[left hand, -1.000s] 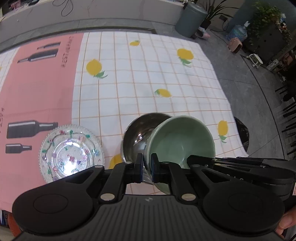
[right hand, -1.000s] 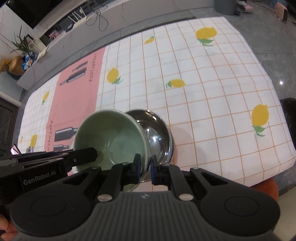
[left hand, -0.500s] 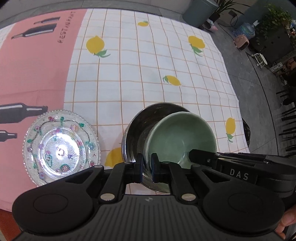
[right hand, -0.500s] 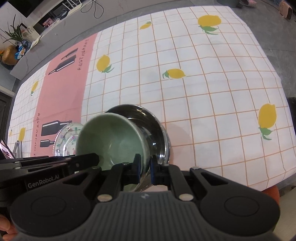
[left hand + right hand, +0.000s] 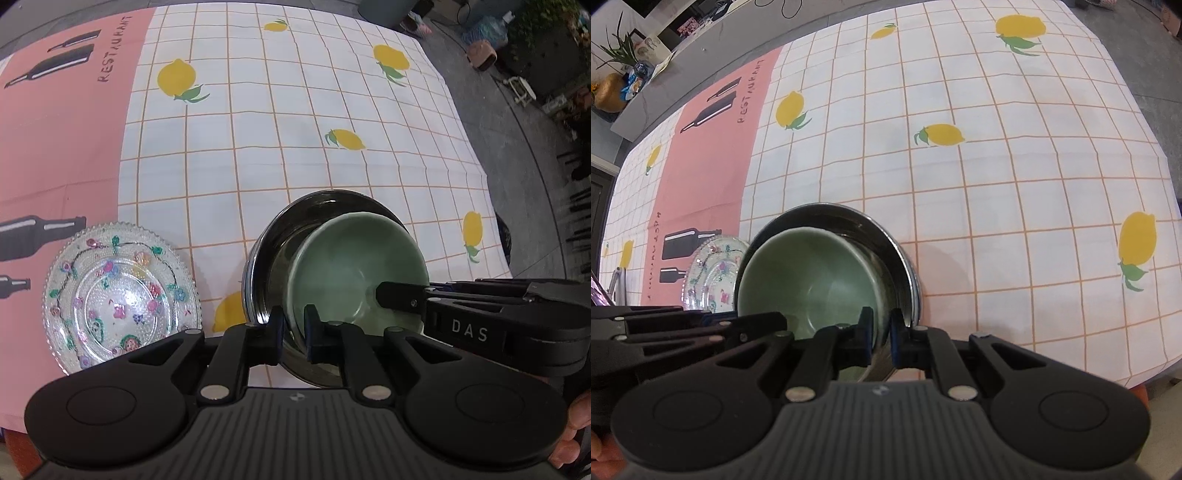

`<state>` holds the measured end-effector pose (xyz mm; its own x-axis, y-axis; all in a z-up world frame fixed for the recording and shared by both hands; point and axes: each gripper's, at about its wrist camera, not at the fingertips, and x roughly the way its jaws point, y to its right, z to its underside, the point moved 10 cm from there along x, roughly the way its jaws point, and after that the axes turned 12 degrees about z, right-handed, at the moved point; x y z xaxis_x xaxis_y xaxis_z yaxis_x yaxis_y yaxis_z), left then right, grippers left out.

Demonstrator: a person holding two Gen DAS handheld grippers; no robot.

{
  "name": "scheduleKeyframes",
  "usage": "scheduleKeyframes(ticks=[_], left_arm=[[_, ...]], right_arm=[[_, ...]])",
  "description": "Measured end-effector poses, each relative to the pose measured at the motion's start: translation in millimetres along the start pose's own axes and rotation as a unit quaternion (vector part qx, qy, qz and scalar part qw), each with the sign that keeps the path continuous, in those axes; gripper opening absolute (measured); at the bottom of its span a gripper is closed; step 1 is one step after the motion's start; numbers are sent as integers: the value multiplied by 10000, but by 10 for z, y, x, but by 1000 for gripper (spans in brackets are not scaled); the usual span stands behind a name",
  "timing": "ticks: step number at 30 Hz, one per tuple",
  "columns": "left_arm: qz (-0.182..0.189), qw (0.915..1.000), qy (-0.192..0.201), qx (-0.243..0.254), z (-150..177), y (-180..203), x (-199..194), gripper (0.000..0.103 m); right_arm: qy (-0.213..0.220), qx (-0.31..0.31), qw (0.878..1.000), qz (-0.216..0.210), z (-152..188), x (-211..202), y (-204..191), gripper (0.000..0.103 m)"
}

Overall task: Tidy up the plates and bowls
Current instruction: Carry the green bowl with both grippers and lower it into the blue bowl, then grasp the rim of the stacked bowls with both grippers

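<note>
A big table wears a white checked cloth with yellow lemons and a pink stripe with black bottles (image 5: 236, 155). Around it lies a smooth grey stone floor (image 5: 491, 122). A long grey counter (image 5: 701, 51) holds a green leafy plant (image 5: 617, 51).

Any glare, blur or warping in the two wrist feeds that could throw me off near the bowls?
Left wrist: sharp, even light, grid lines bow toward the edges; steel bowl interior mirrors dark, and the glass plate sparkles. Right wrist: same fisheye bowing, green bowl crisp and matte, and the tablecloth shows no harsh shadows.
</note>
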<state>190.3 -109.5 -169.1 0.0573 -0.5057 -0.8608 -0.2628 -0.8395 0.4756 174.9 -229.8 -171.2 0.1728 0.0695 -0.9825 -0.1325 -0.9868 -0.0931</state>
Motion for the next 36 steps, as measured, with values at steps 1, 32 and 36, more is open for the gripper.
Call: scheduleKeyframes(ticks=[1,32,36], left_arm=[[-16,10000,-11,41,-3,8,0,12],[635,9885,1375,-16,6,-177,-336,42],[647,9867,1492,-18,19,-179,-357,43]], right_arm=[[-14,-27,10000,19,0,7,-4,7],[338,-300,9990,42,-30,-183,-8,16],[444,-168,9989,-36,-50,-261,56,16]])
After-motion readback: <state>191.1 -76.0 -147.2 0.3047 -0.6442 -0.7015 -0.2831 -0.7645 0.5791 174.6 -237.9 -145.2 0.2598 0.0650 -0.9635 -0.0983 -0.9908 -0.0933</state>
